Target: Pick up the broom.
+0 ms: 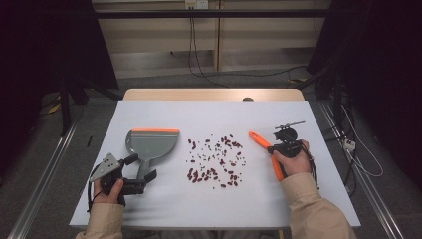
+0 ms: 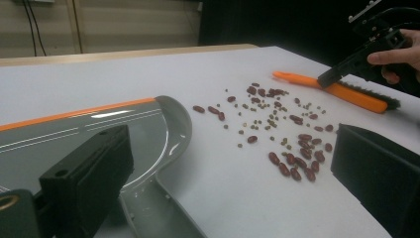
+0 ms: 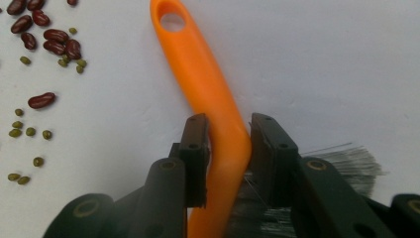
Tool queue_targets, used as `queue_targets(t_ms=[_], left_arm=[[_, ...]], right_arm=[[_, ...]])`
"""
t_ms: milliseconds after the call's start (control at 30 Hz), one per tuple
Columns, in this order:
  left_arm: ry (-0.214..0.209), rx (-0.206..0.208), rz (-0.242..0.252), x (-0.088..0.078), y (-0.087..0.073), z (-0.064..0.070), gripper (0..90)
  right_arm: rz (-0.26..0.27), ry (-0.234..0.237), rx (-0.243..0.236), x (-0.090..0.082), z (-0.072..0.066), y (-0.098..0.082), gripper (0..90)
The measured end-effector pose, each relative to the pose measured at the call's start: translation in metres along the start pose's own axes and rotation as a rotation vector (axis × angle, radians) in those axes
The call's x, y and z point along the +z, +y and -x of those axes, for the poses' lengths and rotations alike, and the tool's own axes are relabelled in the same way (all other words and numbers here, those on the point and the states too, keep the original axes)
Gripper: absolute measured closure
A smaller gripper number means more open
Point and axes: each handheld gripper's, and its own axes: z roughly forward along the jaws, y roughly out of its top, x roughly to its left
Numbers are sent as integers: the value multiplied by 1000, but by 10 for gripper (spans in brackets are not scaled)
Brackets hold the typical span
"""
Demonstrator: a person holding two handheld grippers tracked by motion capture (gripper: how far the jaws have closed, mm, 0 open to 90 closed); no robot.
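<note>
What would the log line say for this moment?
left gripper: open around dustpan handle | right gripper: jaws astride orange brush | beans: scattered between

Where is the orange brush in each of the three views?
High view: orange brush right of centre, under the right gripper.
Left gripper view: upper right, beyond the beans.
Right gripper view: centre, handle between the jaws.
Shared landmark: the scattered red and green beans.

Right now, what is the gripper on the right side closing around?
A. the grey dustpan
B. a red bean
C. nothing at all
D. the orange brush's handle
D: in the right gripper view the right gripper has a jaw pressed on each side of the orange brush handle.
</note>
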Motion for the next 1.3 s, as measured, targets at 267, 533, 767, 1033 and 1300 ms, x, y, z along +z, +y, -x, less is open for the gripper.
queue_targets(t_ms=[267, 533, 767, 1033, 1300], left_arm=[[-1, 10, -6, -1, 0, 1, 25], [-3, 17, -10, 1, 0, 1, 26], [2, 12, -2, 1, 1, 2, 26], [0, 8, 9, 0, 2, 1, 27], [7, 39, 2, 0, 4, 5, 26]], right_arm=[[-93, -38, -35, 9, -7, 10, 667], [-149, -12, -2, 12, -2, 18, 693], [-134, -1, -8, 11, -1, 16, 698], [-97, 0, -15, 7, -1, 14, 700], [112, 93, 36, -23, 14, 2, 704]])
